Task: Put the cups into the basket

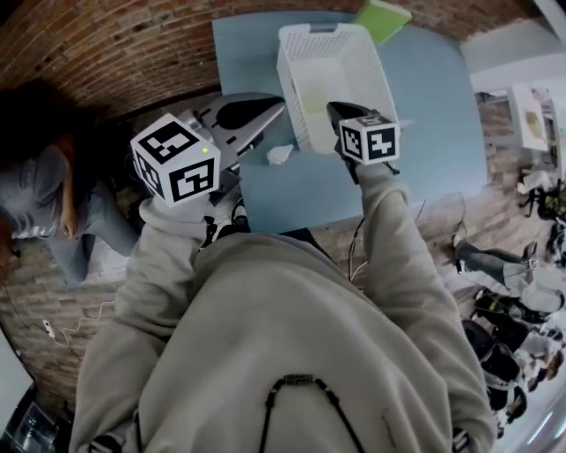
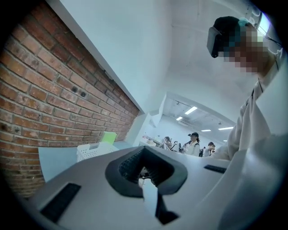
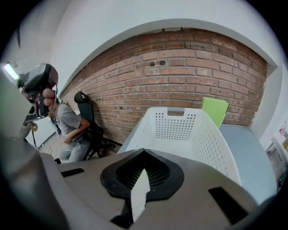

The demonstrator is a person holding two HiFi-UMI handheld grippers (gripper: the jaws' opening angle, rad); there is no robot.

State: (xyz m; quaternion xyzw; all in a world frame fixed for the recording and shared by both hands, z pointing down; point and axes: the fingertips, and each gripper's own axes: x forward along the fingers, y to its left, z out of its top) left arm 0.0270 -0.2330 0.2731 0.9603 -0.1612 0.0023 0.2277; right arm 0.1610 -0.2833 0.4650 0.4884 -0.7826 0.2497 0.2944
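Note:
The white perforated basket (image 1: 287, 62) stands on the light blue table (image 1: 433, 133) at the far middle. A pale yellow-green thing (image 1: 314, 97), perhaps a cup, lies inside it. A small white crumpled thing (image 1: 279, 154) rests on the table just left of the basket's near corner. My right gripper (image 1: 338, 111) hovers at the basket's near edge, shut with nothing held. In the right gripper view the gripper (image 3: 143, 173) points at the basket (image 3: 180, 130). My left gripper (image 1: 276, 106) is raised left of the basket, shut and empty. It (image 2: 144, 173) looks out over the room.
A flat green board (image 1: 382, 18) leans behind the basket against the brick wall (image 1: 133, 44). A person (image 1: 53, 203) sits at the left by the wall. Other people (image 1: 513, 310) stand at the right. My own sleeves and chest fill the lower half of the head view.

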